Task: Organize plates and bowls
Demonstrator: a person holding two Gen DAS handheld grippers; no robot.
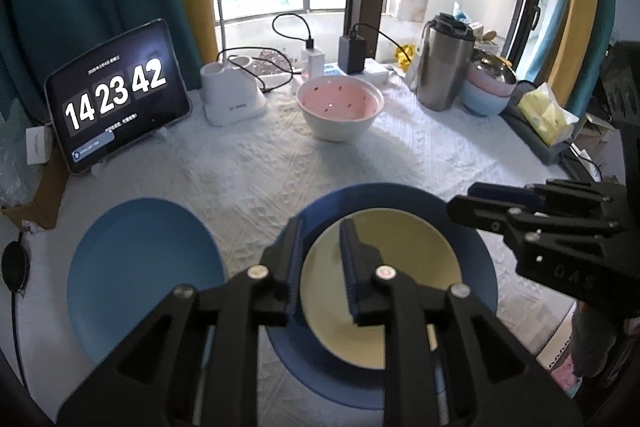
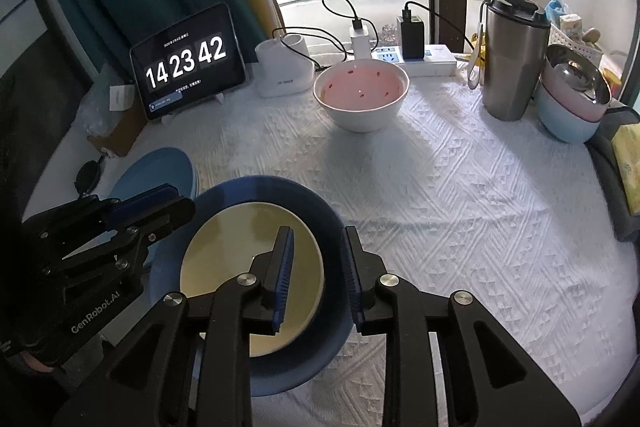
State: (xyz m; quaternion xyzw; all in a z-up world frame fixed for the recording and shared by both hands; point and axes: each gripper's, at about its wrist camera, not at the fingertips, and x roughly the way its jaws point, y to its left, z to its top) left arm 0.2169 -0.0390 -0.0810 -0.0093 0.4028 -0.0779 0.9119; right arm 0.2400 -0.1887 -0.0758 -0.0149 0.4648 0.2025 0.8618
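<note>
Near worktop's front edge, both my hand-held grippers, L [image 1: 320,263] & R [image 2: 316,267], are slightly open, empty, straddling the dark blue plate [image 2: 280,359] rims; lift straight up w/o nudging the cream plate [image 2: 224,255].

Pale yellow plate [image 1: 384,259] nested in dark blue plate [image 1: 476,255], with lighter blue plate [image 1: 140,267] at nine o'clock of it. White bowl [image 2: 362,95] at twelve o'clock, pink inside with small red flecks, on white counter [image 2: 460,195] cloth woven in raised diamonds and triangles. Black left claw [image 1: 320,263] and right claw [image 2: 316,267], both with blue ribbed pads [image 2: 283,275]; steel tumbler [image 2: 514,59] with black lid, pink-over-blue stacked bowls [image 2: 568,119] at two o'clock.
</note>
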